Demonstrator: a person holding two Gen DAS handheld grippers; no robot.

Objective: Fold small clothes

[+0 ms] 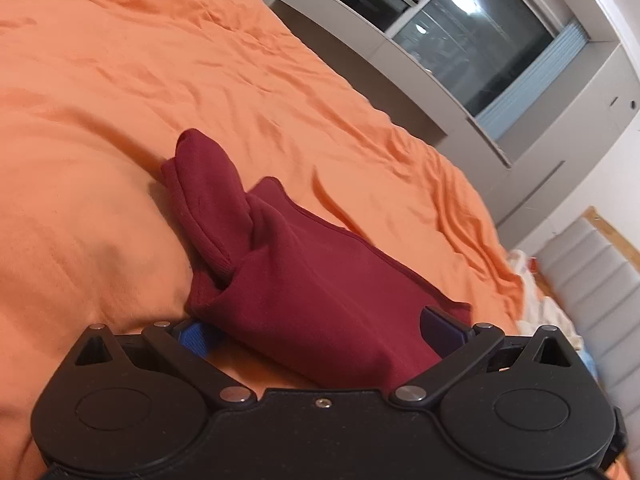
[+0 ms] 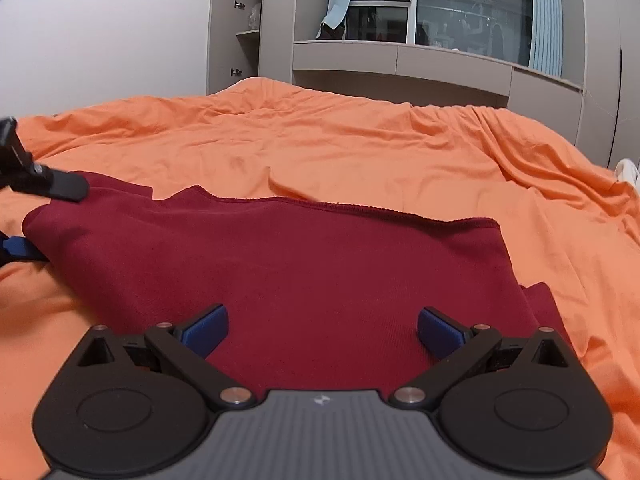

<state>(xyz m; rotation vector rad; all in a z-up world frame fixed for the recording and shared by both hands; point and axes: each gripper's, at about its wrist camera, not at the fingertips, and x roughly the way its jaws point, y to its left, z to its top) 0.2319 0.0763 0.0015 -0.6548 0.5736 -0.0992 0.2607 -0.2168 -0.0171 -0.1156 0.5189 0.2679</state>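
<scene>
Maroon knit fills the middle of both views: the small garment lies spread on the bed, over an orange duvet that is wrinkled all around it. My right hand-held gripper sits low and level over the near part of the cloth, its blue fingers spread wide apart with fabric showing between them, gripping nothing. My left hand-held gripper is tilted, so the bed slopes across its view; its fingers are also spread wide, and the cloth's near end lies between them, draped over one blue pad, but I see no pinch on it. From the right wrist view, that left gripper reaches in at the garment's left corner, one finger above the cloth and one below. The far hem runs almost straight across, stitched edge up, and a cuffed sleeve lies bunched beyond the body. Open duvet stretches past the hem toward the window and cabinets.
</scene>
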